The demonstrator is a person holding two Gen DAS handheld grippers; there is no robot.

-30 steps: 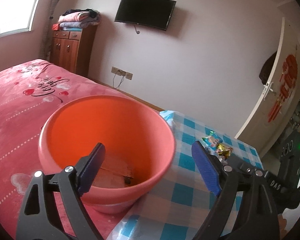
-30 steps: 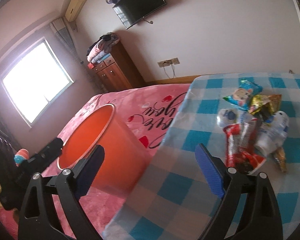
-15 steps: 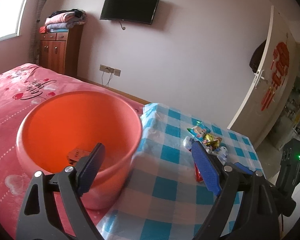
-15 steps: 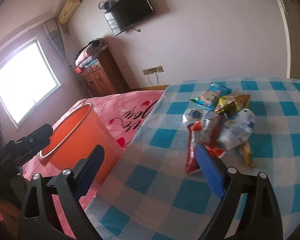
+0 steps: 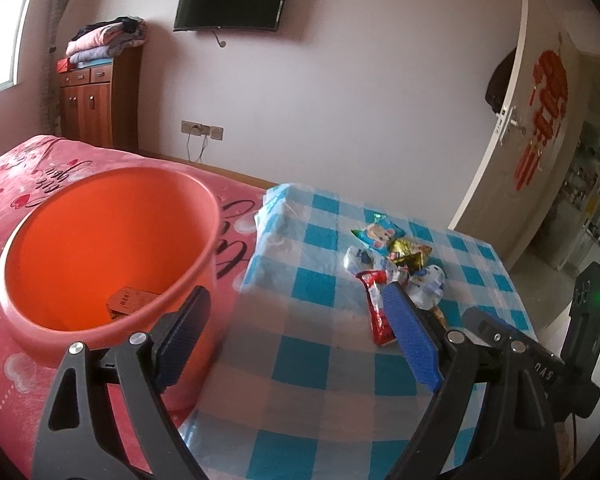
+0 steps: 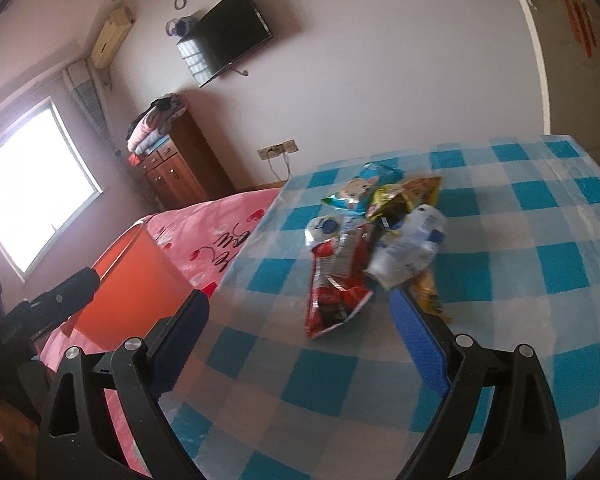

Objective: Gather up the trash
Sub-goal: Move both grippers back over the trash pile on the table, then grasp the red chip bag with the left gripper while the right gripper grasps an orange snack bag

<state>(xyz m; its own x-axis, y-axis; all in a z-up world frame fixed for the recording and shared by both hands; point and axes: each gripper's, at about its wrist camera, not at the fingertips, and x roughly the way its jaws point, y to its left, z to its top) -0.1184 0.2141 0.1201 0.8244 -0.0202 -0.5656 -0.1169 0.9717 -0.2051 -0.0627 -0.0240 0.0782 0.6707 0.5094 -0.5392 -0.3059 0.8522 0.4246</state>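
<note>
Approaching the trash pile with both grippers, I have the left gripper and the right gripper with fingers spread wide and nothing between them. The pile sits on the checked bench, ahead of the right gripper's fingers and nearer its right finger; in the left wrist view it lies just beyond the left gripper's right finger. The orange bucket stands on the pink bed, off the left finger of both grippers.

To do this step well, I would bring the right gripper's fingers down so that they straddle one wrapper at the near edge of the pile, probably the red packet, and close low against the bench so that the thin foil does not slip out. I would take one piece at a time, since the pieces overlap.

My count: one bucket, with one brown piece lying in its bottom; on the bench about six or seven pieces, among them one red packet, one blue cartoon packet and one crushed white bottle. The overlap keeps me from an exact number.
</note>
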